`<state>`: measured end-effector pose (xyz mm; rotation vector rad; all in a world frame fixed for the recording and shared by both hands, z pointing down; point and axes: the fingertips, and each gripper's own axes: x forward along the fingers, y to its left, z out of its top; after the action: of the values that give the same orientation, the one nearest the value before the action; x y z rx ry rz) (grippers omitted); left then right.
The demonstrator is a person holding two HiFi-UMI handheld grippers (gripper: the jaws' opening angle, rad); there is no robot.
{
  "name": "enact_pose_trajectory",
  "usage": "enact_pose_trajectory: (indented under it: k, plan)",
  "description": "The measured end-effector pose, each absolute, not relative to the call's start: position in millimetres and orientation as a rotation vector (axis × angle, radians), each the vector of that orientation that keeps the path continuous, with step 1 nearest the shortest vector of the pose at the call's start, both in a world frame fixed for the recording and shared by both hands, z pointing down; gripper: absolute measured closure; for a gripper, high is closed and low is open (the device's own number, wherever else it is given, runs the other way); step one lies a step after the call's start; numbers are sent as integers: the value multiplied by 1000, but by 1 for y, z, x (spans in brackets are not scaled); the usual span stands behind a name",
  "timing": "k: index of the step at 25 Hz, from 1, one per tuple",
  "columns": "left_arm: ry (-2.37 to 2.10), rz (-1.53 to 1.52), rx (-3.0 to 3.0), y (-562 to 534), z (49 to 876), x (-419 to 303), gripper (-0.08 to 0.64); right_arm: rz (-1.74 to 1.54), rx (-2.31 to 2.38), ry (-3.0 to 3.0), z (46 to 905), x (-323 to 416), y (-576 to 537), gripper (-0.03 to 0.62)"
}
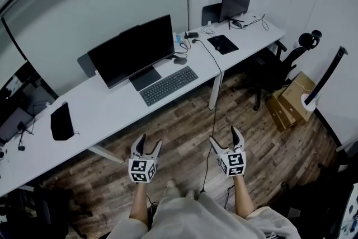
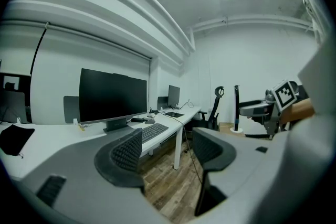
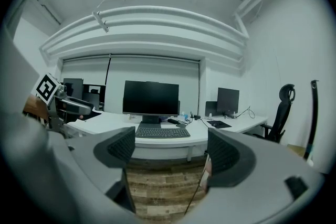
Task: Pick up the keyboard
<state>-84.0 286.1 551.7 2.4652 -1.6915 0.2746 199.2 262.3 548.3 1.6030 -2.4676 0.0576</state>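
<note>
A dark grey keyboard [image 1: 168, 85] lies on the long white desk [image 1: 106, 112], just in front of a black monitor [image 1: 133, 50]. In the right gripper view the keyboard [image 3: 162, 133] sits straight ahead past the jaws; in the left gripper view the keyboard [image 2: 153, 132] shows just right of the left finger. My left gripper [image 1: 147, 148] and right gripper [image 1: 226, 139] hover over the wooden floor, well short of the desk. Both stand open with nothing between the fingers. In the left gripper view the right gripper [image 2: 270, 113] appears at the right.
A black pad [image 1: 61, 121] lies on the desk at left. A second monitor [image 1: 235, 3] and mouse pad [image 1: 222, 44] sit far right. An office chair [image 1: 279, 64], cardboard boxes [image 1: 291, 99] and a hanging cable [image 1: 215, 115] are near the desk's right end.
</note>
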Motion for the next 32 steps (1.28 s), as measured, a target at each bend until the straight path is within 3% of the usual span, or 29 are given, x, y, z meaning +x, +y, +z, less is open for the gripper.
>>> enact_pose_trajectory:
  k: [14,32]
  plan:
    - [-1699,291,2443,240,566,-88,267,59,1609,-2437,563,199,214,178]
    - [-1610,277,2481,62,572,-109,267,63,1651,-2359,560,172,56,178]
